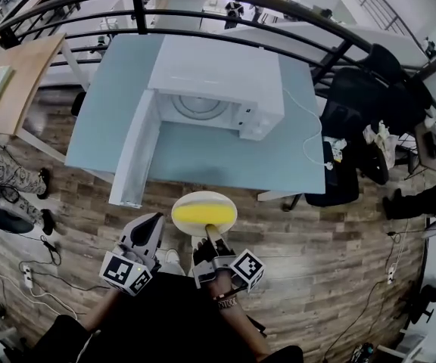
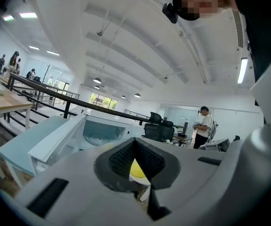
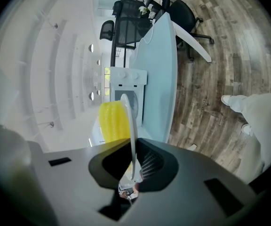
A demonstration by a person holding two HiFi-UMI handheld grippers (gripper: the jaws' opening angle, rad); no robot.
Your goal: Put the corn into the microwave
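Before the table [image 1: 233, 157], right gripper [image 1: 210, 230] jaws on plate [image 1: 203, 196] rim, left gripper [image 1: 156, 220] jaws together.

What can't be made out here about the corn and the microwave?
- The corn: it is blurred in the head view, so whether it is one cob or several is unclear. In the right gripper view, the right gripper body covers its near end.
- The microwave: its controls are too small to read in the head view. The rear of its cavity is hidden under its roof there, and the left gripper body cuts it off in the left gripper view.
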